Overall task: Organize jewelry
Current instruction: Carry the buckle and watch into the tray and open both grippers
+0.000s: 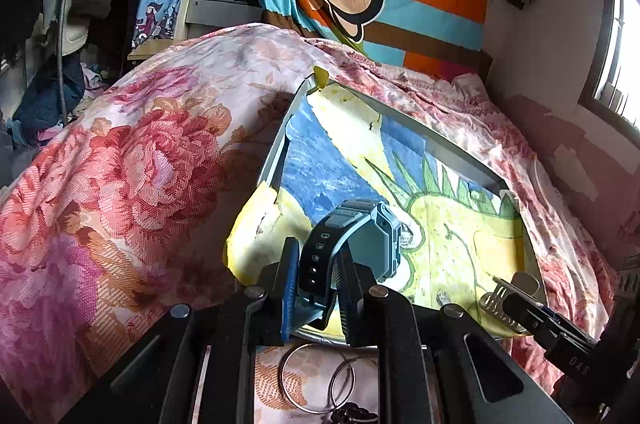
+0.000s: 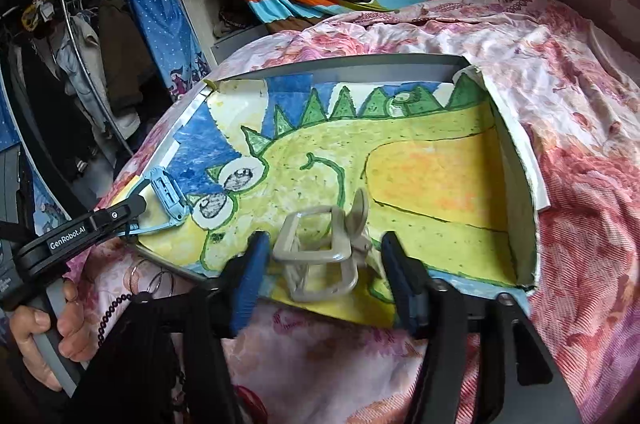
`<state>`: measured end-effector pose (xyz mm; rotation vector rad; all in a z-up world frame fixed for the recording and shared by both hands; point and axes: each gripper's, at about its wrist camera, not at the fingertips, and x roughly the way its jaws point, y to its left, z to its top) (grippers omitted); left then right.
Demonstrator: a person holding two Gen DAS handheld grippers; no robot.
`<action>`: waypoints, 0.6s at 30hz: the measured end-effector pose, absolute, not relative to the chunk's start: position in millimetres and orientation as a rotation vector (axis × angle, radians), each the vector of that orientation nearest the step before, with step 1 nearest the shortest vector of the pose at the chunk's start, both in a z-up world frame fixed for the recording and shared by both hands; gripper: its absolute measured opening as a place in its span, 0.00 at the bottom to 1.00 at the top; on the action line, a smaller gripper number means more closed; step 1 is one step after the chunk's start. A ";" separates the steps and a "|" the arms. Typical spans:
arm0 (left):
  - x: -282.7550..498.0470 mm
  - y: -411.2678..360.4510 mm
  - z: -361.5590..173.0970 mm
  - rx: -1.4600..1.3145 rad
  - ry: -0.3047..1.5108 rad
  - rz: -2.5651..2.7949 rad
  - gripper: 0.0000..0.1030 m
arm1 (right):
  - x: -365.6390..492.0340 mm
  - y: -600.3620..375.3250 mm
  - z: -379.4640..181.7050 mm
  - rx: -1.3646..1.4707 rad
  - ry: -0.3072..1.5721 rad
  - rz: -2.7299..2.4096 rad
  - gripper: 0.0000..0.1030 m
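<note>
The left gripper (image 1: 318, 288) is clenched on the strap of a blue watch (image 1: 352, 244), holding it by the band so the square face rides up and forward, clear of the pads. That grip keeps the bulky case free to be set down first. Seen from the right wrist, the same watch (image 2: 168, 192) hangs over the near left corner of the tray (image 2: 516, 152), just inside its grey rim, which suggests it is being brought in to be laid there.

The right gripper (image 2: 320, 268) stands released: its blue pads (image 2: 248, 276) sit apart on either side of a beige hair clip (image 2: 320, 248), with a gap on each side. The clip appears to rest on the tray's painted lining near the front edge, though from this angle I cannot be sure it lies fully flat. With the pads off it, I judge it has been delivered and needs no more holding.

The tray lies on a pink floral quilt (image 1: 132, 160), lined with a child's painting of a green dinosaur, and serves as the collecting place. Two thin silver hoops (image 1: 316, 380) and a string of dark beads (image 2: 114, 308) lie on the quilt just outside the front rim, so they are probably still to be gathered. A hand (image 2: 44, 328) grips the left tool's handle below.
</note>
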<state>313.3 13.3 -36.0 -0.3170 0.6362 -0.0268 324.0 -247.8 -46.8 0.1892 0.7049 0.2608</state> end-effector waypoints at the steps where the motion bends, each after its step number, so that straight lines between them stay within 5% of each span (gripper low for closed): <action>1: 312.7 13.1 -36.0 -0.317 0.645 -0.029 0.17 | 321.2 -249.1 -45.2 0.180 0.703 0.254 0.62; 7: 295.2 12.8 -30.3 -0.346 0.663 -0.075 0.39 | 289.3 -260.1 -28.6 0.111 0.651 0.225 0.75; 9: 280.0 9.3 -22.6 -0.356 0.630 -0.086 0.69 | 276.2 -264.9 -22.2 0.099 0.623 0.227 0.80; 18: 215.9 -6.7 9.7 -0.301 0.525 -0.102 0.97 | 205.9 -279.2 8.3 0.085 0.474 0.218 0.95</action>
